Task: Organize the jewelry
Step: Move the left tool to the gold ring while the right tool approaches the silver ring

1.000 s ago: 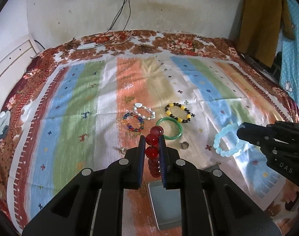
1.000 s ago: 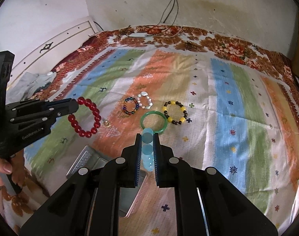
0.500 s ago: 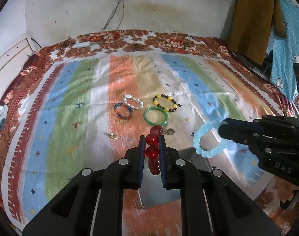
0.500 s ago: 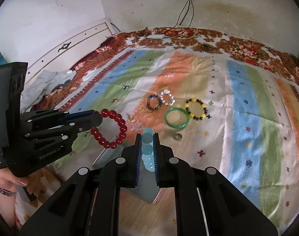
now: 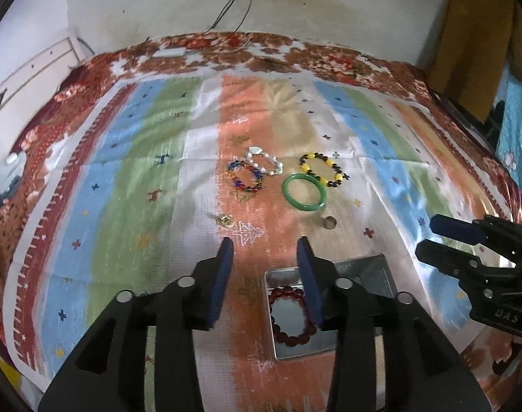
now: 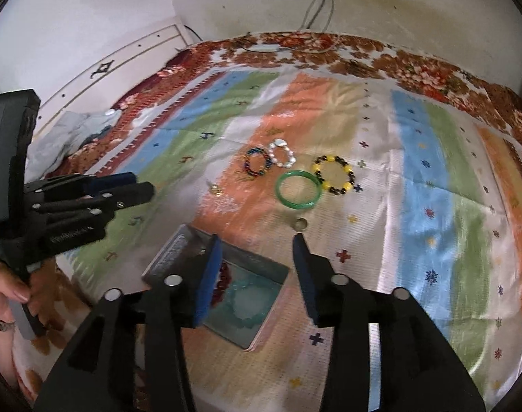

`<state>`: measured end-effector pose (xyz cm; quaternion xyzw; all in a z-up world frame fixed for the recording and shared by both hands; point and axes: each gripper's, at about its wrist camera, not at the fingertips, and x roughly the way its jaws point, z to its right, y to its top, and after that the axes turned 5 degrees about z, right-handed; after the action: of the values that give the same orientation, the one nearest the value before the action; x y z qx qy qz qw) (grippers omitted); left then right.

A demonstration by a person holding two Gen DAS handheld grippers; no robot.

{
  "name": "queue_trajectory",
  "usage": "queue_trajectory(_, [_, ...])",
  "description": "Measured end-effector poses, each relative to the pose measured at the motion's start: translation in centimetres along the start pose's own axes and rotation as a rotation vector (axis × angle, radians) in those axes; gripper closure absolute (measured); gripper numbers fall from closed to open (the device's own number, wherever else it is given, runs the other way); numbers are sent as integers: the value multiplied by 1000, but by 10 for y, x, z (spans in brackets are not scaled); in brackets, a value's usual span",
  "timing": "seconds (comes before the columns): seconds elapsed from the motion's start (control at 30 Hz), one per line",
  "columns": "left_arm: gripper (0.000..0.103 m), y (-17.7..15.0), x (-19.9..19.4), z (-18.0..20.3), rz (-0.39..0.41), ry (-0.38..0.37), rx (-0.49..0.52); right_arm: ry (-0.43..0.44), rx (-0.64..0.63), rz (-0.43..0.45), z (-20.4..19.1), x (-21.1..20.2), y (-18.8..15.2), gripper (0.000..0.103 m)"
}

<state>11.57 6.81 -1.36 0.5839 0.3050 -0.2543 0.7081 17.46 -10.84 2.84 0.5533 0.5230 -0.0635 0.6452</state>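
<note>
Striped bedcover (image 5: 130, 178) under both tools, plastered wall behind. Left gripper (image 5: 265, 250) angled downward, jaws just opened, released, nothing between them; red bead bracelet (image 5: 290, 312) lying in metal tin (image 5: 377, 267) below. Right gripper (image 6: 257, 247) likewise angled down, just opened, empty; pale blue bracelet (image 6: 247, 304) in same tin, lettering "DAS" on its body.

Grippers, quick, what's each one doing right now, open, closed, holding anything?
Left gripper: open, empty, jaws just opened.
Right gripper: open, empty, jaws just opened.
</note>
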Motion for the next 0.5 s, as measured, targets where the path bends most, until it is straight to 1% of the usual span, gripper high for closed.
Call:
queue_trajectory(0.03, [56, 2, 3, -3, -10, -7, -13, 0, 10, -6, 3, 2, 1, 55])
queue_trajectory(0.1, [48, 7, 12, -9, -34, -31, -49, -8, 35, -24, 10, 8, 4, 54])
queue_trajectory(0.17, [43, 10, 18, -13, -52, -50, -72, -23, 34, -37, 15, 13, 6, 52])
queue_trajectory(0.23, [42, 14, 28, -18, -73, -44, -92, -43, 31, -47, 18, 18, 8, 48])
queue_trajectory(0.3, [42, 16, 36, -24, -93, -24, -101, -47, 32, -63, 22, 25, 9, 46])
queue_trajectory(0.4, [42, 19, 45, -30, -113, -9, -109, -42, 46, -79, 27, 33, 13, 45])
queue_trajectory(0.5, [42, 23, 58, -34, -139, 14, -94, -40, 57, -93, 31, 40, 17, 44])
